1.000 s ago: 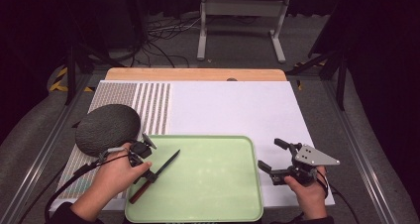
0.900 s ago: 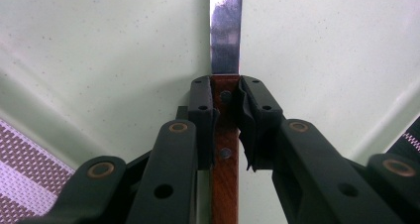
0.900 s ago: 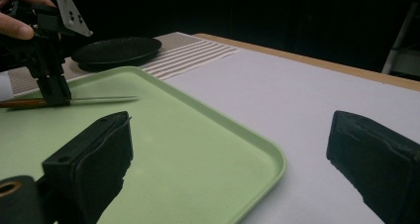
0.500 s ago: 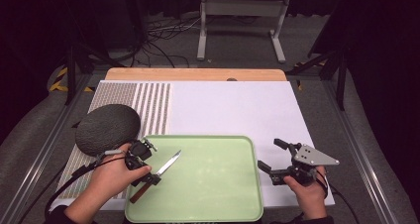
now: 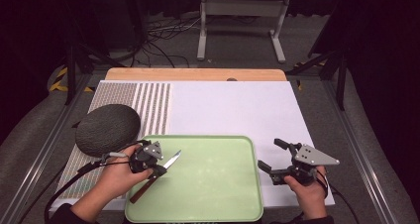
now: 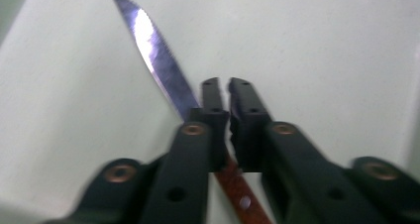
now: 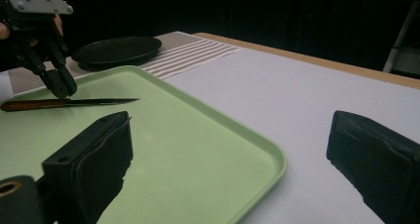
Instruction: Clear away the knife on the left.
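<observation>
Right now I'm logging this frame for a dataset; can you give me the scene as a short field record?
surface: white mat on table
tray: green tray, near edge
knife: knife over the tray's left part, blade pointing away from person
left gripper: left gripper closed on the knife's handle
right gripper: right gripper open, right of tray
plate: dark plate, left of tray

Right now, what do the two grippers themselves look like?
Both are black with two blocky jaws. The left gripper shows copper-coloured rivets at its joints and trails a dark cable. The right gripper carries a grey three-cornered plate on top. Dark sleeves show at the bottom edge.
</observation>
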A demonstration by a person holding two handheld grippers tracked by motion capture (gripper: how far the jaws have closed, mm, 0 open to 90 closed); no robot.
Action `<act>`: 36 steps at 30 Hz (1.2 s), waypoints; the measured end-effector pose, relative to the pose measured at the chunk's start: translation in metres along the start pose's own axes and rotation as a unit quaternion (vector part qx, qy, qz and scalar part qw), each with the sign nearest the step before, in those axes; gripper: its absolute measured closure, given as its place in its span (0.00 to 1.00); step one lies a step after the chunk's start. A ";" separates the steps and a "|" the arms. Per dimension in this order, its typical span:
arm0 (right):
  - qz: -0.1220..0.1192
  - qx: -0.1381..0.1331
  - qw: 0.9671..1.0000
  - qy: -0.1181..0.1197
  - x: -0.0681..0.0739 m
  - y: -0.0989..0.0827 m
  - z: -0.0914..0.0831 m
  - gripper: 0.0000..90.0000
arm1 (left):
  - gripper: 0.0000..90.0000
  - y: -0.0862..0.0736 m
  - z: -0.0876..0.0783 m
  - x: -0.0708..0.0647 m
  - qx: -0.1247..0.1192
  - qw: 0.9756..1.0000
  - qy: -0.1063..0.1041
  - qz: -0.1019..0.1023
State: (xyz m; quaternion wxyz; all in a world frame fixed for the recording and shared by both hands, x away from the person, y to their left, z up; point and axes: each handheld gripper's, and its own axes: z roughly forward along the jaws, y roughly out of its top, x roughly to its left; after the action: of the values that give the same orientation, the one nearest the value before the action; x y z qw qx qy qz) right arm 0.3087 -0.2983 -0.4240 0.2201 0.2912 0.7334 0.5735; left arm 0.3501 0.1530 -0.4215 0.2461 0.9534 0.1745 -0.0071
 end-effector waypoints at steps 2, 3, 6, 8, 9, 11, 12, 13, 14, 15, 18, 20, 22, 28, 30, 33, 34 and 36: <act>0.000 0.000 1.000 0.000 0.000 0.000 0.000 0.06 | 1.00 0.001 0.006 -0.001 0.007 1.000 -0.017 0.008; 0.000 0.000 1.000 0.000 0.000 0.000 0.000 0.06 | 1.00 0.002 0.007 -0.001 0.012 1.000 -0.020 0.012; 0.001 0.000 1.000 0.002 0.000 0.000 0.000 0.05 | 1.00 0.001 0.011 -0.001 0.025 0.999 -0.028 0.013; 0.001 0.000 1.000 0.001 0.000 0.000 0.000 0.05 | 1.00 0.001 0.013 0.000 0.030 0.999 -0.028 0.015; 0.001 -0.001 1.000 0.001 0.000 0.000 0.000 0.05 | 1.00 0.001 0.013 0.000 0.030 0.999 -0.028 0.015; 0.001 -0.001 1.000 0.000 0.000 0.000 -0.001 0.05 | 1.00 0.002 0.015 0.001 0.030 0.999 -0.031 0.019; 0.002 0.000 1.000 0.000 0.000 0.000 0.000 0.05 | 1.00 0.002 0.015 0.002 0.029 0.999 -0.028 0.024; 0.002 0.000 1.000 0.000 0.000 0.000 0.000 0.05 | 1.00 0.002 0.015 0.002 0.029 0.999 -0.028 0.024; 0.001 0.001 1.000 0.000 0.000 0.000 0.000 0.05 | 1.00 0.001 0.017 0.003 0.029 0.999 -0.023 0.024; 0.001 0.001 1.000 0.001 0.000 0.000 0.000 0.05 | 1.00 0.001 0.017 0.003 0.029 0.999 -0.023 0.024; 0.001 0.001 1.000 0.001 0.000 0.000 0.000 0.05 | 1.00 0.002 0.018 0.005 0.031 0.999 -0.025 0.022; 0.001 0.000 1.000 0.001 0.000 0.000 0.000 0.05 | 1.00 0.001 0.017 0.005 0.032 0.999 -0.024 0.022; 0.001 -0.001 1.000 0.001 -0.001 0.000 -0.001 0.05 | 1.00 0.001 0.017 0.005 0.034 0.999 -0.021 0.022; 0.002 0.001 1.000 0.002 0.000 -0.001 -0.001 0.05 | 1.00 -0.001 0.015 0.006 0.040 0.999 -0.014 0.026; 0.002 0.001 1.000 0.002 0.000 0.000 -0.001 0.05 | 1.00 -0.001 0.014 0.006 0.042 0.999 -0.012 0.028; 0.002 0.002 1.000 0.001 0.000 -0.001 0.000 0.05 | 1.00 -0.003 0.013 0.006 0.044 0.999 -0.010 0.028; 0.003 0.003 1.000 0.001 0.000 -0.001 0.000 0.05 | 1.00 -0.004 0.013 0.006 0.044 0.999 -0.010 0.028; 0.002 0.002 1.000 0.002 0.000 -0.001 0.000 0.05 | 1.00 -0.004 0.012 0.006 0.045 0.999 -0.009 0.029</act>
State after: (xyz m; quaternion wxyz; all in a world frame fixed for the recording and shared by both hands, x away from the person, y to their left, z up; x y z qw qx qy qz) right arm 0.3083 -0.2984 -0.4248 0.2172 0.2922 0.7345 0.5727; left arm 0.3557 0.1526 -0.4349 0.2047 0.9680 0.1439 -0.0165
